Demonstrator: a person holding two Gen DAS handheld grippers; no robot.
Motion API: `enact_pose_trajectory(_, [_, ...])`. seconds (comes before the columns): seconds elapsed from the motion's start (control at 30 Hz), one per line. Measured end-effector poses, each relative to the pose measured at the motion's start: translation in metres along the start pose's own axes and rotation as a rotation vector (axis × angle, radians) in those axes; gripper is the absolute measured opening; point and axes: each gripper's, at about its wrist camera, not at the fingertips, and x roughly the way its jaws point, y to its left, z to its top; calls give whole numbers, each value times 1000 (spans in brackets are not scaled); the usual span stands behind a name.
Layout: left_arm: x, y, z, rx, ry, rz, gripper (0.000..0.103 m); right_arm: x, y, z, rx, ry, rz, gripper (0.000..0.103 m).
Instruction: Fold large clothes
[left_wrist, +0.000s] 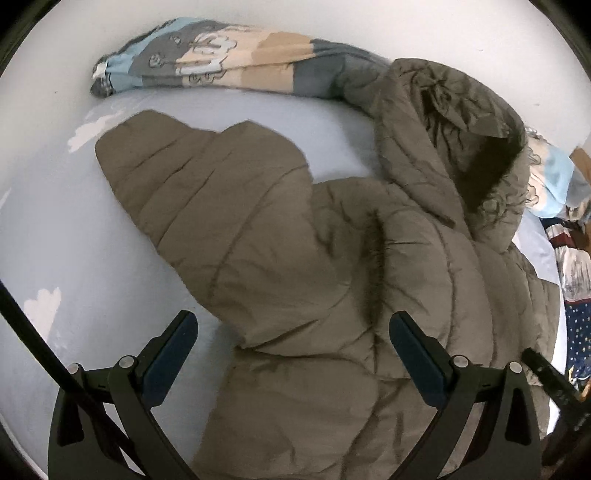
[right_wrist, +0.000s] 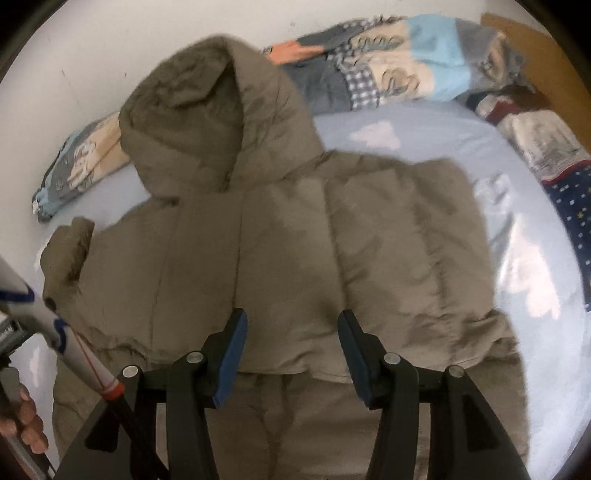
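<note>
Jacket (right_wrist: 288, 240) lies flat on the bed (right_wrist: 535, 295), olive puffer, hood (right_wrist: 207, 122) at the far end, hem near. Long axis runs near-far, roughly in line with both claws.

Right claw (right_wrist: 291, 354): jaws about half open, nothing between pads, hovering over the jacket body just short of a horizontal fold edge at the near side. Not gripping fabric afaict. Right half of the jacket looks already laid over the body; some motion blur there so can't be sure how neat.

Left claw (left_wrist: 293, 354): jaws wide apart, empty, above the near-left part of the jacket. Left sleeve (left_wrist: 207, 192) sticks out from the body toward far-left, spread on the sheet, clear of the hood.

Key relation: the sleeve is ahead and left of the left claw, well away from the right one, so the left hand is the nearer for it. Likely next step imo: left claw goes for the cuff end, brings it across toward the right over the body.

Risk: puffy fabric, a pinch may slip or grab only the top layer.

Rolled blanket (left_wrist: 221, 59) at the far edge, touching the hood, not in the way.
</note>
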Motion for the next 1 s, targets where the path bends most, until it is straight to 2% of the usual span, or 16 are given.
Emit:
enact_pose_trajectory(0.17, [3, 10, 6, -12, 2, 14, 103, 18, 4, -4, -5, 39, -28, 56])
enact_pose_trajectory(0.3, [4, 21, 10, -34, 9, 18, 103, 23, -1, -5, 4, 60, -11, 59])
enact_pose_trajectory(0.5, [-5, 55, 18, -67, -12, 44, 103, 7, -3, -3, 47, 60, 34, 60])
enact_pose_trajectory(0.57, [-7, 73, 22, -101, -18, 55, 103, -8, 1, -1, 50, 28, 68, 60])
enact_pose_trajectory(0.67, [-5, 108, 28, -164, -12, 59, 103, -24, 5, 0, 37, -13, 76, 63])
enact_pose_trajectory(0.8, [-6, 155, 32, -277, -28, 49, 103, -30, 6, 0, 39, -23, 108, 64])
enact_pose_trajectory(0.93, [-9, 198, 38, -396, -51, -17, 103, -26, 12, -1, 36, -8, 123, 64])
enact_pose_trajectory(1.0, [-9, 215, 42, -451, -62, -60, 98, -26, 15, -1, 27, -10, 122, 64])
